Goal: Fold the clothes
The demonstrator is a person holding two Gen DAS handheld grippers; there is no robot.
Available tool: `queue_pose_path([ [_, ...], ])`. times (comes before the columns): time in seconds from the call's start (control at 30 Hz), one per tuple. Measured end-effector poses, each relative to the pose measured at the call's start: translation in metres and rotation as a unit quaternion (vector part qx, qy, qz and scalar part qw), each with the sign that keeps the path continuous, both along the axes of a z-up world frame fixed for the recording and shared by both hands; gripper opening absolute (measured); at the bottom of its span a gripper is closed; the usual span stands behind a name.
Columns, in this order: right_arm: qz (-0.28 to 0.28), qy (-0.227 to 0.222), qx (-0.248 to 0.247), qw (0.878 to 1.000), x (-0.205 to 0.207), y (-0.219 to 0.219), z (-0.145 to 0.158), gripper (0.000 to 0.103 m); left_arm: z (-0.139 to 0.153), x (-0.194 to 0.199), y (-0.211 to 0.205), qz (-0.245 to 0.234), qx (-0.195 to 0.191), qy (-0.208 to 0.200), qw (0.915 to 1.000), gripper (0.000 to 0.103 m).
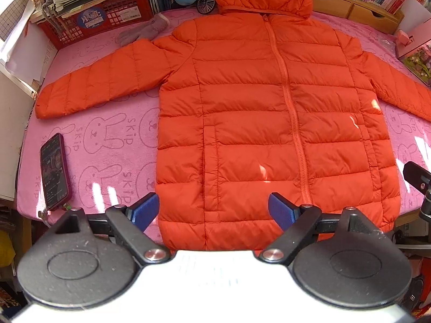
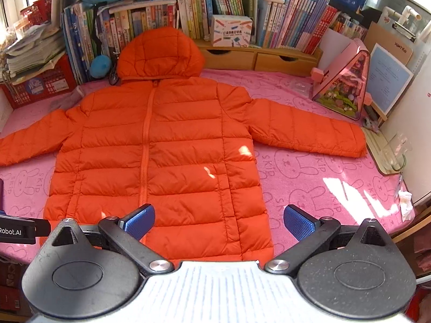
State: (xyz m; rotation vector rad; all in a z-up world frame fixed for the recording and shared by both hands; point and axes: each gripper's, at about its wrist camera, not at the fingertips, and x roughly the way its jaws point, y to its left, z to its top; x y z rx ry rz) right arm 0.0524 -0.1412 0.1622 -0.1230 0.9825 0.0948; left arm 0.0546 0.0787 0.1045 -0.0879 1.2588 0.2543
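Puffy quilted orange jacket [image 1: 256,123] flat on pink fleece cloth [image 1: 107,140].

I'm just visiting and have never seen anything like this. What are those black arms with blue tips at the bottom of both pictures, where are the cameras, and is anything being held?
There is no robot here: a person holds one handheld two-finger gripper in each hand, and a wide-angle camera on each looks forward along its fingers. One picture comes from the left gripper, the other from the right gripper. The blue tips are their grip pads. Both stand open above the near hem and hold nothing.

On the pink rabbit-print cloth lies an orange quilted hooded jacket, zipped, front up, sleeves spread, not yet folded. A smartphone in a dark red case lies beside it. Books line the back.
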Motion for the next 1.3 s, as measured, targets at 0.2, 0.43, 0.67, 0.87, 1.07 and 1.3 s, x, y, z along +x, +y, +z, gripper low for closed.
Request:
queue_pose_path([
  [0.2,0.112,0.029,0.027,0.993,0.026,0.032,-0.058,0.103,-0.053,0.01,0.021,0.067,-0.015,0.029,0.9972,0.086],
  [0.43,0.214,0.116,0.036,0.969,0.044,0.069,-0.127,0.1,-0.107,0.01,0.032,0.129,0.017,0.117,0.9846,0.086],
  [0.67,0.229,0.136,-0.002,0.964,0.059,0.026,-0.168,0.1,-0.134,0.006,0.034,0.186,0.029,0.149,0.9707,0.102],
  [0.87,0.198,0.138,-0.013,0.97,0.082,-0.041,-0.18,0.102,-0.135,0.01,0.026,0.205,0.061,0.158,0.964,0.103],
  [1.07,0.104,0.162,0.0,0.981,0.114,-0.092,-0.165,0.092,-0.113,0.022,0.024,0.221,0.085,0.145,0.9607,0.086],
  [1.3,0.138,0.067,0.047,0.987,0.153,-0.053,-0.126,0.087,-0.077,0.093,0.032,0.154,0.107,0.051,0.981,0.086],
])
